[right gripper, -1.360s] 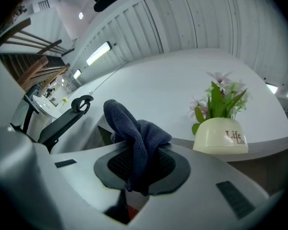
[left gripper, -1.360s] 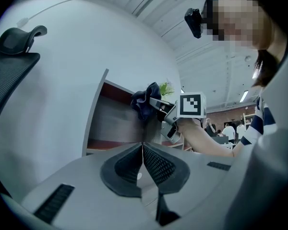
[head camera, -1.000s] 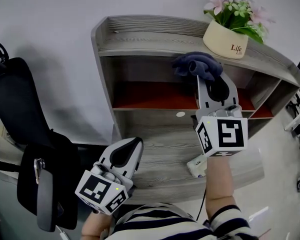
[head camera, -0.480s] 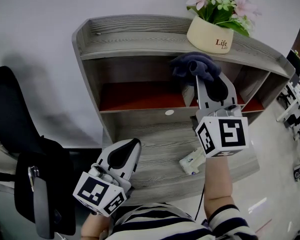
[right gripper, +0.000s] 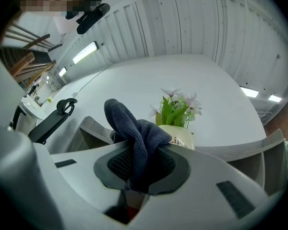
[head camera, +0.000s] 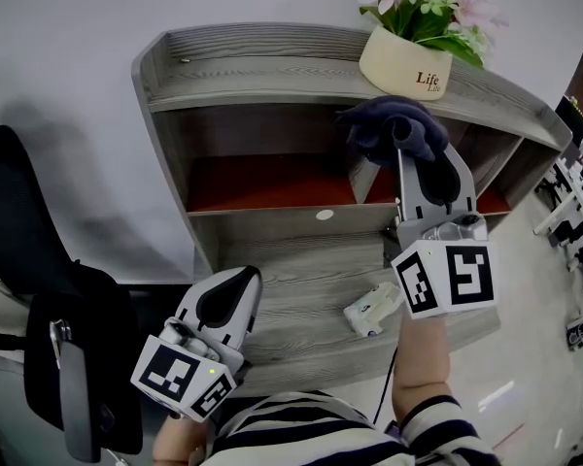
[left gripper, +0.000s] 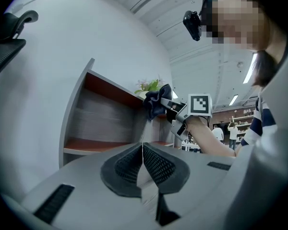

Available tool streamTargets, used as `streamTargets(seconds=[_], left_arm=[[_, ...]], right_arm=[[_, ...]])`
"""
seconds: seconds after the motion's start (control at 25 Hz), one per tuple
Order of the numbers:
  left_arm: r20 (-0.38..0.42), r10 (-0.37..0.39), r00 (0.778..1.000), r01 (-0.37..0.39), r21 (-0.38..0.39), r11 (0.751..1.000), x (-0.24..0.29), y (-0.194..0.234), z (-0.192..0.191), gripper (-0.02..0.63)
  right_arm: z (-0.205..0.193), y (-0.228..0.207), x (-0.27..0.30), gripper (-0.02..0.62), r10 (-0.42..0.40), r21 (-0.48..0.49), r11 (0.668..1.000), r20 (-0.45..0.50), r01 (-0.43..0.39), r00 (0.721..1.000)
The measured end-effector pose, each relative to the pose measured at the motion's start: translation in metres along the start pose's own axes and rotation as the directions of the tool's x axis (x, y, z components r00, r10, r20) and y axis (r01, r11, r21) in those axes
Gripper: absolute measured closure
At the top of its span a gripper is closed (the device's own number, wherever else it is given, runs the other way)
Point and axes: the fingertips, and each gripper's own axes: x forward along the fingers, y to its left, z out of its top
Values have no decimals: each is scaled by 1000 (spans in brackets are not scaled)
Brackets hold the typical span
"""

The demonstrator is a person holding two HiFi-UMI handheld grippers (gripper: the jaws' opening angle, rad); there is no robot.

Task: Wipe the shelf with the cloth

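The grey wooden shelf (head camera: pixel 272 71) stands against a white wall, with a red-floored compartment under its top board. My right gripper (head camera: pixel 408 144) is raised in front of the top board's right part, shut on a dark blue cloth (head camera: pixel 389 126) that bunches above the jaws. In the right gripper view the cloth (right gripper: pixel 134 128) hangs folded between the jaws, with the shelf top behind it. My left gripper (head camera: pixel 235 282) hangs low at the left, over the desk board's front, shut with nothing in it. The left gripper view shows its pads (left gripper: pixel 156 164) together.
A cream flower pot (head camera: pixel 403 61) with pink flowers stands on the shelf top, just right of the cloth. A small white object (head camera: pixel 371 309) lies on the lower desk board. A black office chair (head camera: pixel 49 357) stands at the left.
The view has shifted, with the shelf now further left in frame. My right gripper with the cloth has moved a little right and up toward the top board. The left gripper sank slightly.
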Motion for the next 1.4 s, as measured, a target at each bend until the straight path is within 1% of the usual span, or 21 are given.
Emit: streamTargets(seconds=[0.2, 0.36, 0.52, 0.92, 1.24, 1.4], left_arm=[[2, 19, 1000, -19, -5, 1000, -2, 5, 0, 586], [5, 31, 1000, -31, -9, 999, -4, 8, 0, 586], [4, 35, 999, -34, -10, 999, -6, 9, 0, 586], [-2, 62, 998, -62, -11, 998, -11, 19, -3, 586], [-12, 73, 997, -74, -13, 997, -10, 23, -6, 586], [-16, 80, 997, -80, -11, 997, -8, 25, -7, 586]], right_arm=[[4, -8, -5, 520, -20, 3, 1000, 12, 20, 1000], [-4, -17, -5, 520, -60, -29, 998, -1, 60, 998], [-27, -23, -4, 520, -95, -29, 995, -63, 93, 993], [-79, -14, -13, 520, -89, -5, 996, -168, 90, 982], [-126, -10, -28, 520, -100, 25, 994, -258, 110, 961], [-140, -9, -33, 520, -109, 34, 992, -274, 123, 955]])
